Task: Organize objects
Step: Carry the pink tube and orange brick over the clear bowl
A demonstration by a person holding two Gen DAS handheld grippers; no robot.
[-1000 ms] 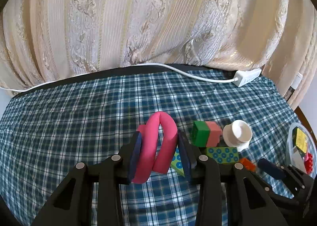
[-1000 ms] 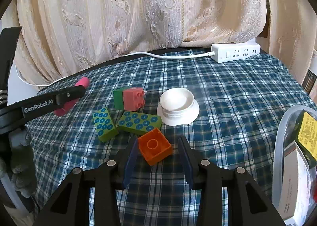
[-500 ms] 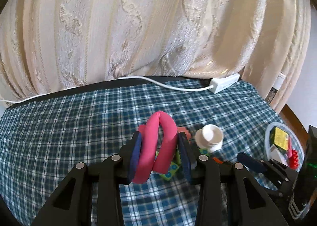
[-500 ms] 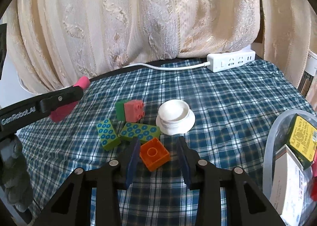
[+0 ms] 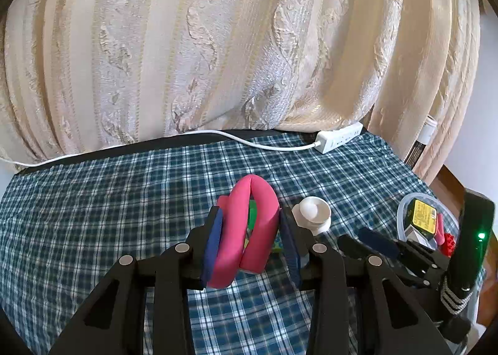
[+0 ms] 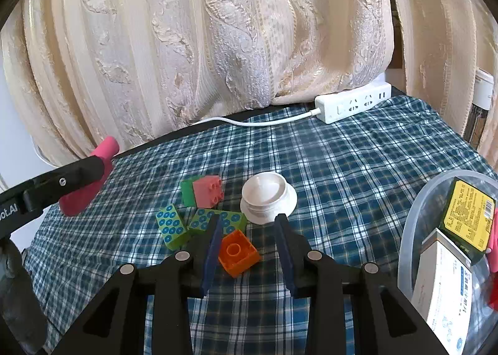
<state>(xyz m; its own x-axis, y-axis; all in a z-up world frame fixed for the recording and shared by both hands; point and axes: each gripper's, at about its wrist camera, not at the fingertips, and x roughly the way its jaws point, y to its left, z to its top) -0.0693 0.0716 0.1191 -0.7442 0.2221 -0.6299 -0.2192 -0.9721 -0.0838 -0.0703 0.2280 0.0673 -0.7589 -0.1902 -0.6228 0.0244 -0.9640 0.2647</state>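
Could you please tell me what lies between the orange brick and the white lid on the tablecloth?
In the right wrist view, only bare plaid tablecloth separates the orange brick from the white lid.

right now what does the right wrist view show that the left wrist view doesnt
Only the right wrist view shows the orange brick between the open right gripper and the dotted green bricks. Only the left wrist view shows the pink foam loop bent double in the left gripper. Both show the white cup, the power strip and the clear container.
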